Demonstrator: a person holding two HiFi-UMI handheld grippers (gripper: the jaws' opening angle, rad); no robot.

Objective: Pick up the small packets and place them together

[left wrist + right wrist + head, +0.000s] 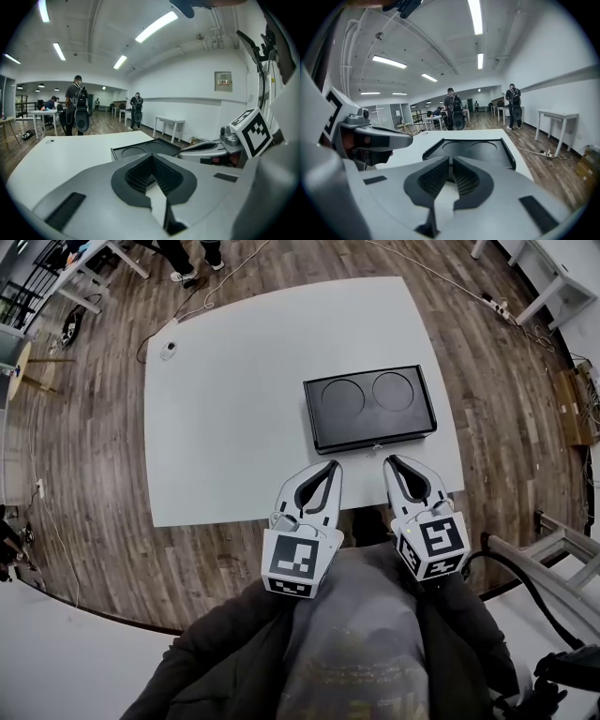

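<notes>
I see no small packets in any view. My left gripper and right gripper hang side by side over the near edge of the white table, both pointing toward a black tray with two round recesses. Both are shut with nothing between the jaws. In the left gripper view the closed left gripper faces the tray, with the right gripper's body alongside. From the right gripper view, the shut right gripper aims at the tray, with the left gripper's body beside it.
A small white object lies near the table's far left corner. Cables and a power strip trail over the wooden floor. People stand among other tables beyond the white table. A metal frame stands at my right.
</notes>
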